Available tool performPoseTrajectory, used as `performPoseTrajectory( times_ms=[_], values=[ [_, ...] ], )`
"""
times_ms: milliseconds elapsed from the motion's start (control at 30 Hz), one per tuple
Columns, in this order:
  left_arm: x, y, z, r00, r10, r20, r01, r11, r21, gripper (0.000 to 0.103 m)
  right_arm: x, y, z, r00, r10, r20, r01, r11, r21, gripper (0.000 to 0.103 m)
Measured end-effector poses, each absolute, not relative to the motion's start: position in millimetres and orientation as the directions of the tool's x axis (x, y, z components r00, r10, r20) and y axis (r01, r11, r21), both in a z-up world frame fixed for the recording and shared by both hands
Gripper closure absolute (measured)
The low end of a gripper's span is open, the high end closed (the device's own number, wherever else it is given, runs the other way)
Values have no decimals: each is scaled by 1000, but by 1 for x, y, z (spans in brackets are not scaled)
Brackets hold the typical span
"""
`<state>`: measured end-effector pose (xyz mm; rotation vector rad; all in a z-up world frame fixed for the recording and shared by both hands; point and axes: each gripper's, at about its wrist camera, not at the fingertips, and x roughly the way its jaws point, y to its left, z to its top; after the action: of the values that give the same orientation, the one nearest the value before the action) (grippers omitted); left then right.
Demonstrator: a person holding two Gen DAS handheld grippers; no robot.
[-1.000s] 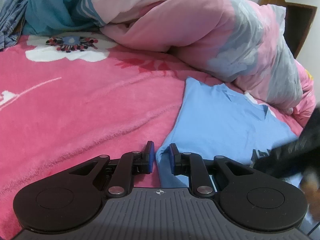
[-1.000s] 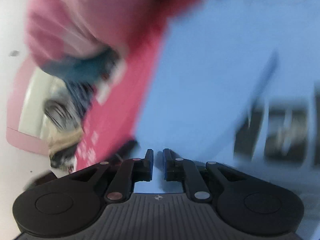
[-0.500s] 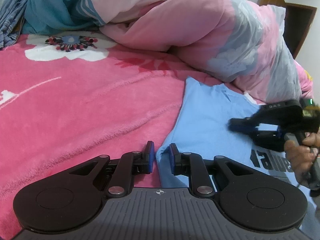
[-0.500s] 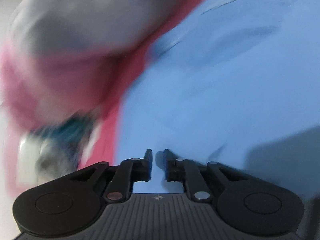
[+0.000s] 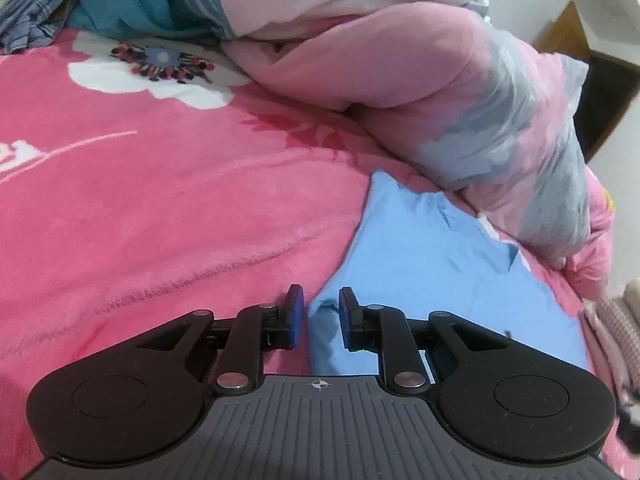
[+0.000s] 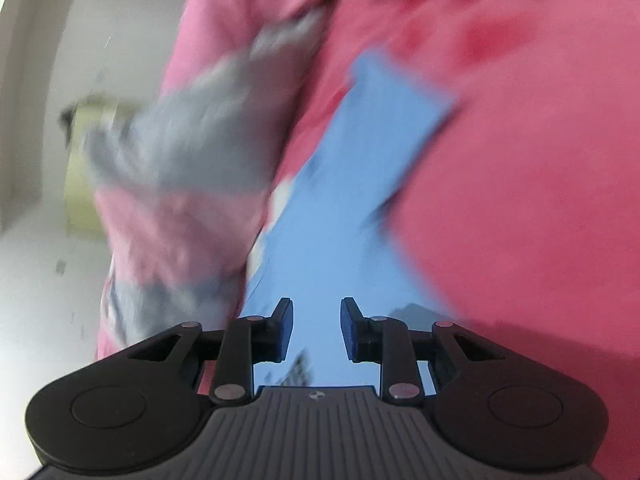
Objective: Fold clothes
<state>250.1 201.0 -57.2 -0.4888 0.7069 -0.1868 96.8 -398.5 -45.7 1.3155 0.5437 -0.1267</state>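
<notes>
A light blue T-shirt (image 5: 432, 264) lies flat on the pink bed blanket (image 5: 160, 208), its far end against a bunched quilt. My left gripper (image 5: 321, 316) hovers low over the shirt's near left edge, jaws a small gap apart with nothing between them. In the blurred right wrist view the same blue shirt (image 6: 360, 184) stretches away from me. My right gripper (image 6: 316, 330) is over it, jaws apart and empty.
A bunched pink, grey and white quilt (image 5: 460, 92) lies along the back and right of the bed. Teal and striped blue clothes (image 5: 100, 4) are piled at the far left. A wooden cabinet (image 5: 592, 80) stands at the far right. Pale floor (image 6: 44, 280) shows beside the bed.
The right gripper has left the left wrist view and swung round sharply, and its jaws have opened wider. The left gripper has hardly moved; its view tilted slightly.
</notes>
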Motion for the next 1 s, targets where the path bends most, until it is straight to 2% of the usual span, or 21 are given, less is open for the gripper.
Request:
performPoseTrajectory(
  times_ms=[233,500,567,633,767,833,933,1000],
  values=[
    [239,140,-11,728,-328,-602,93,917,-387,84,85,-459,-69,873,95,-479,447,235,863,72],
    [260,4,26,645,-437,-627,300,899,-318,83,130,-486,-91,874,114,-472,426,286,858,71],
    [270,-45,32,615,-473,-631,377,879,-292,80,139,-487,-89,875,107,-473,419,325,848,71],
    [280,-94,33,581,-511,-634,443,852,-279,73,147,-485,-87,871,100,-481,412,385,826,72],
    [304,-192,25,490,-583,-648,546,785,-293,73,156,-475,-82,866,82,-494,387,516,764,77],
    [315,-240,15,440,-609,-660,576,755,-312,73,157,-471,-82,865,73,-497,377,561,737,88],
    [329,-302,-5,372,-639,-674,603,718,-348,73,156,-469,-82,865,78,-496,363,585,725,98],
    [342,-337,-20,335,-646,-686,601,708,-372,73,156,-465,-80,863,84,-498,349,613,709,99]
  ],
)
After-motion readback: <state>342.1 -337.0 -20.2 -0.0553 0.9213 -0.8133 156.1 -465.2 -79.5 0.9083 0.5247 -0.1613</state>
